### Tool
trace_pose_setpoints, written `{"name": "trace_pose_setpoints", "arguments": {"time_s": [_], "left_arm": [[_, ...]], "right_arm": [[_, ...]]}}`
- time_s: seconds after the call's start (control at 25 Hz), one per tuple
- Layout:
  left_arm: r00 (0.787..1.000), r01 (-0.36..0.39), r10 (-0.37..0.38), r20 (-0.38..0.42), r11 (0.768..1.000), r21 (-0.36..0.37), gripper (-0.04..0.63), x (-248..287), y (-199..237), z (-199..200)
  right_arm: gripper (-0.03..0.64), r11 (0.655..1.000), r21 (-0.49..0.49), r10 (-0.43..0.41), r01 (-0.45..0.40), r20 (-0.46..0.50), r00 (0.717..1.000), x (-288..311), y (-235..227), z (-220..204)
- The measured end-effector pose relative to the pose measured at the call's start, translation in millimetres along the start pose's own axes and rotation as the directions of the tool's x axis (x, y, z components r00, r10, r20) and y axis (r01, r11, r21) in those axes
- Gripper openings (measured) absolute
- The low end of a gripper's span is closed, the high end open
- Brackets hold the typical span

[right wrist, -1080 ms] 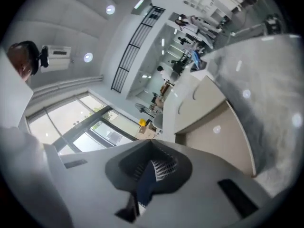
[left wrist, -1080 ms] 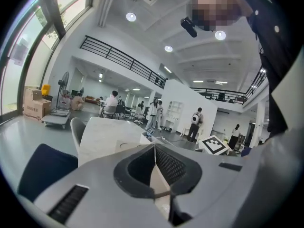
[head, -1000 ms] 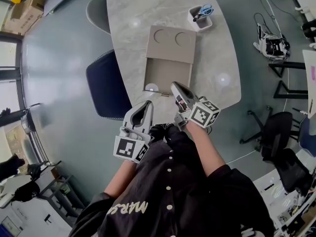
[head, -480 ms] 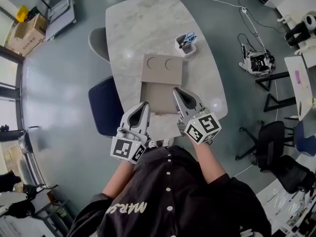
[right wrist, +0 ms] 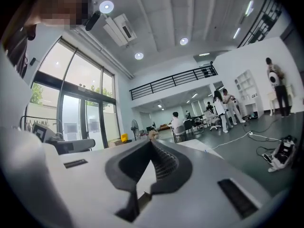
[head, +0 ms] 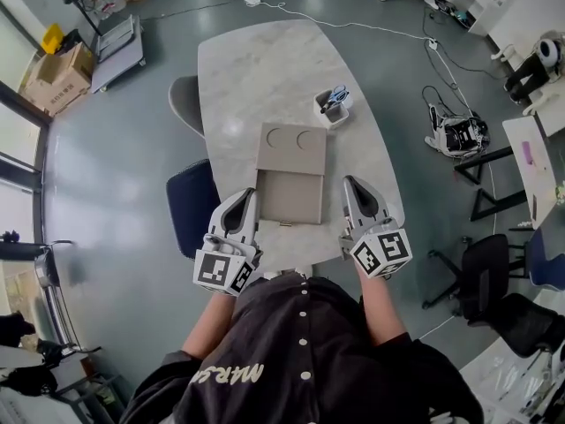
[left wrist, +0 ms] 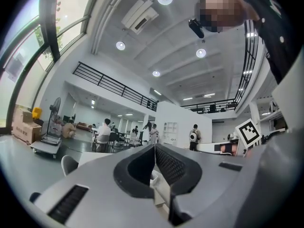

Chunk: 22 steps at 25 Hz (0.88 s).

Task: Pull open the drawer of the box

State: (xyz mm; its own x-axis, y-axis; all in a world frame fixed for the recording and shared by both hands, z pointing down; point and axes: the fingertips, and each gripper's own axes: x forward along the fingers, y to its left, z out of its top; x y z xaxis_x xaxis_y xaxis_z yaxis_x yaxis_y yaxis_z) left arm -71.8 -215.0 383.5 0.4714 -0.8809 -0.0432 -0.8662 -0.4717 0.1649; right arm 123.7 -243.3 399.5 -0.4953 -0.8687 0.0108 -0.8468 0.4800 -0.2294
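A tan box [head: 292, 146] with two round recesses in its top lies on the marble table [head: 256, 69]. Its drawer [head: 290, 198] stands pulled out toward me, with a small handle [head: 285, 224] at the front edge. My left gripper [head: 244, 193] is shut and empty, just left of the drawer's front. My right gripper [head: 351, 181] is also shut and empty, to the drawer's right and apart from it. In the left gripper view the left gripper [left wrist: 154, 146] points up into the hall. The right gripper [right wrist: 151, 143] does the same in its own view.
A white pen holder [head: 333, 106] with scissors stands behind the box to the right. A grey chair [head: 184, 102] and a dark blue chair [head: 189, 207] stand at the table's left side. Cables and black office chairs [head: 481, 263] lie on the floor to the right.
My right gripper has left the drawer's front and moved right, clear of it. The left gripper shifted slightly left. The head view has drawn back; the drawer stays open.
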Motion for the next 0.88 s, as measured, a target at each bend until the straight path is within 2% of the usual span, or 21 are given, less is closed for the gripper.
{"name": "trace_pose_setpoints", "arguments": {"time_s": [0.4,0.88], "left_arm": [[0.999,-0.05,0.05,-0.006,0.998,0.023,0.017,-16.4,16.9,-1.4],[0.997,-0.067,0.067,-0.022,0.997,0.028,0.017,-23.0,18.7,-10.0]], "right_arm": [[-0.003,0.997,-0.022,-0.076,0.076,0.013,0.997,-16.6,-15.0,-2.6],[-0.004,0.998,-0.027,-0.064,0.063,-0.027,0.998,-10.8,-5.3,-9.5]]}}
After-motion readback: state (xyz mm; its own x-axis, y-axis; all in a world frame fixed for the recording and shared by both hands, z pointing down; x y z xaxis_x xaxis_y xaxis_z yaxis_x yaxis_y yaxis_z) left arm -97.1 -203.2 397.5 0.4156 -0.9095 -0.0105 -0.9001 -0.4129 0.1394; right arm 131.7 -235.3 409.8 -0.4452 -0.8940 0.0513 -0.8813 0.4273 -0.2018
